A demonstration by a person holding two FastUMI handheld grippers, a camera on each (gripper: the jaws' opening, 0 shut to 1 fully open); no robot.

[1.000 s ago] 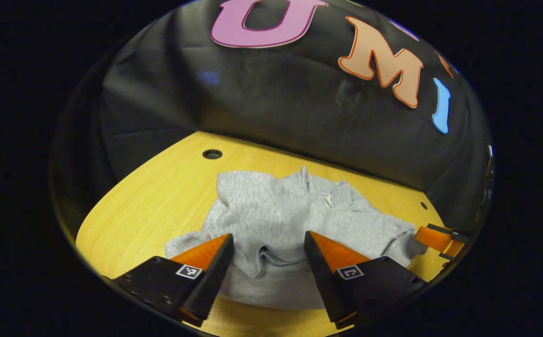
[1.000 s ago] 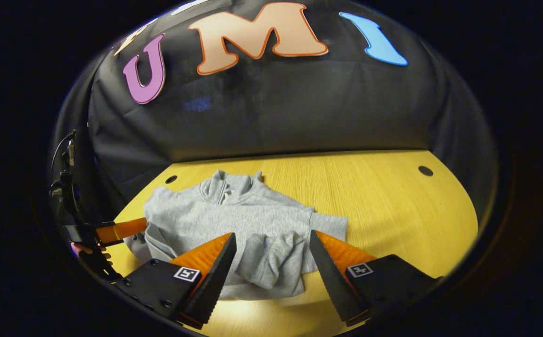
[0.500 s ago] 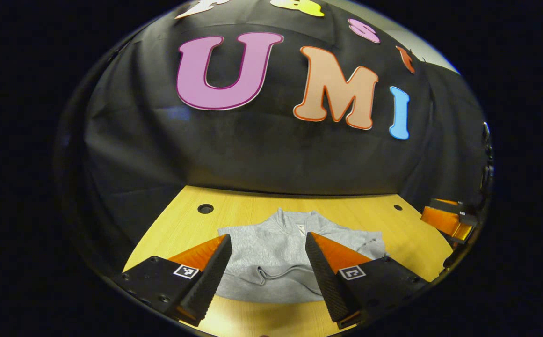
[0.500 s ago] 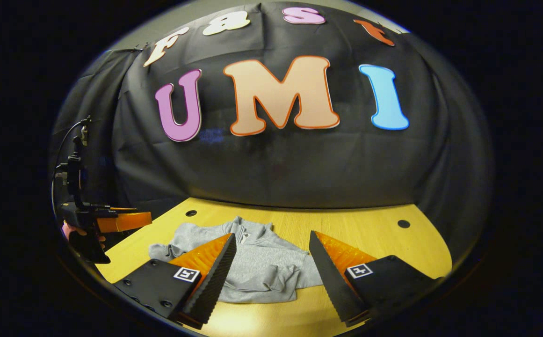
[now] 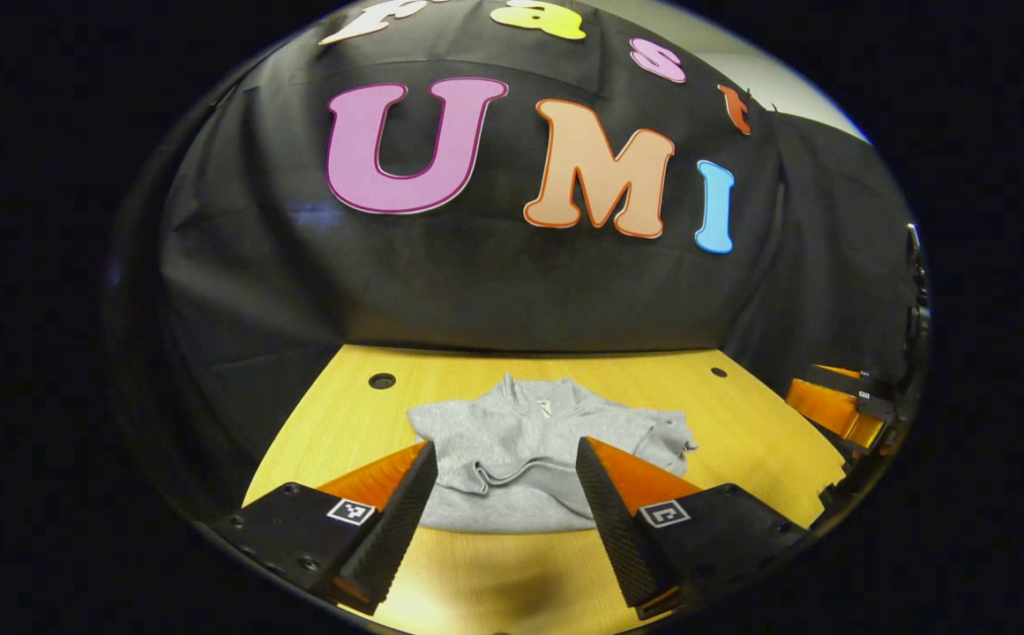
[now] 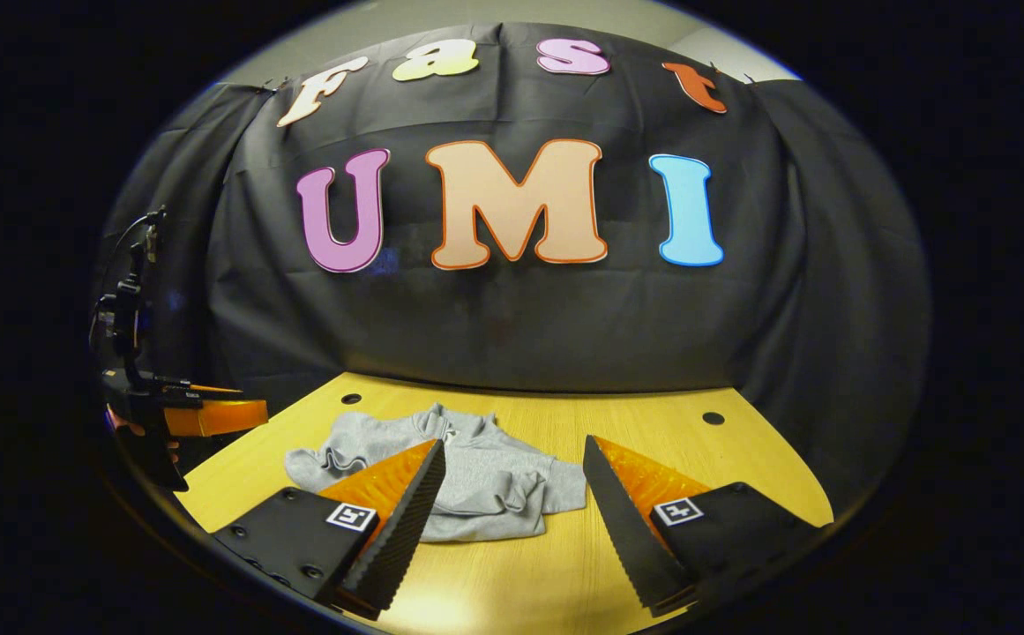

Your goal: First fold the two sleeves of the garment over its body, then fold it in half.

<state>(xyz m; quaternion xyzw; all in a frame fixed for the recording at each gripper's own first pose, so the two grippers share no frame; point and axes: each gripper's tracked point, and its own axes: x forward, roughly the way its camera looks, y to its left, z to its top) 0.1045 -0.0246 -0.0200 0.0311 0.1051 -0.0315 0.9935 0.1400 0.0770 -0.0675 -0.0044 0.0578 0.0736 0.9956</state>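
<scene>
A grey sweatshirt (image 5: pixel 529 450) lies folded into a compact bundle on the yellow wooden table (image 5: pixel 741 441), collar toward the wall, sleeves gathered over its body. In the right gripper view the same sweatshirt (image 6: pixel 485 481) rests left of centre. My left gripper (image 5: pixel 504 459) hovers open above the table on the near side of the garment, holding nothing. My right gripper (image 6: pixel 513 454) is open too, raised and clear of the cloth. The right gripper (image 5: pixel 833 410) appears at the far right of the left gripper view, and the left gripper (image 6: pixel 212 414), held by a hand, at the left of the right gripper view.
Round holes (image 5: pixel 381 381) dot the tabletop near the back wall, another hole (image 6: pixel 713 417) on the right side. Bare wood (image 6: pixel 697 459) stretches to the right of the garment and along the near edge.
Both grippers pulled back and rose away from the sweatshirt, which now looks smaller and farther off. Both stayed open and empty throughout.
</scene>
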